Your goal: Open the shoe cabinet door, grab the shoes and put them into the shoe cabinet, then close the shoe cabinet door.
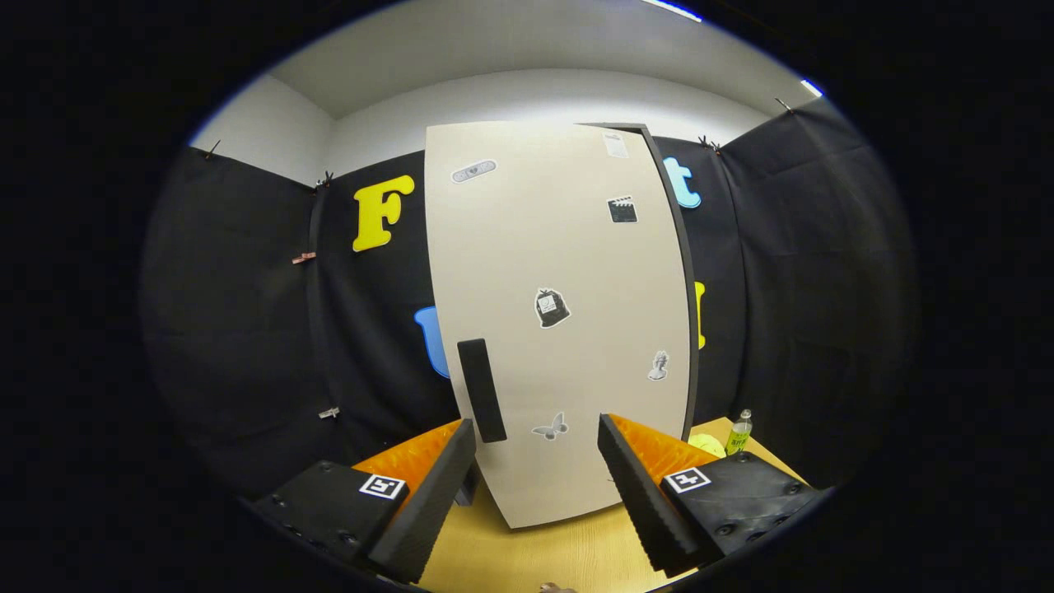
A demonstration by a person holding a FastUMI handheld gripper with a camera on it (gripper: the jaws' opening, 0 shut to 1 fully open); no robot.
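Observation:
The tall cream shoe cabinet door [560, 321] stands upright on the wooden floor just ahead of my fingers, covered with several small stickers. Its black bar handle [482, 390] runs vertically near the door's left edge, a little above and right of my left fingertip. The dark cabinet edge [679, 272] shows along the door's right side, so the door looks shut or nearly shut. My gripper [537, 432] is open, its fingers spread wide with nothing between them, pointing at the door's lower part.
A small bottle [739, 432] with a green label and a pale yellow object [706, 445] sit on the wooden floor [543, 552] to the right of the cabinet, beyond my right finger. Black cloth walls close in left, back and right.

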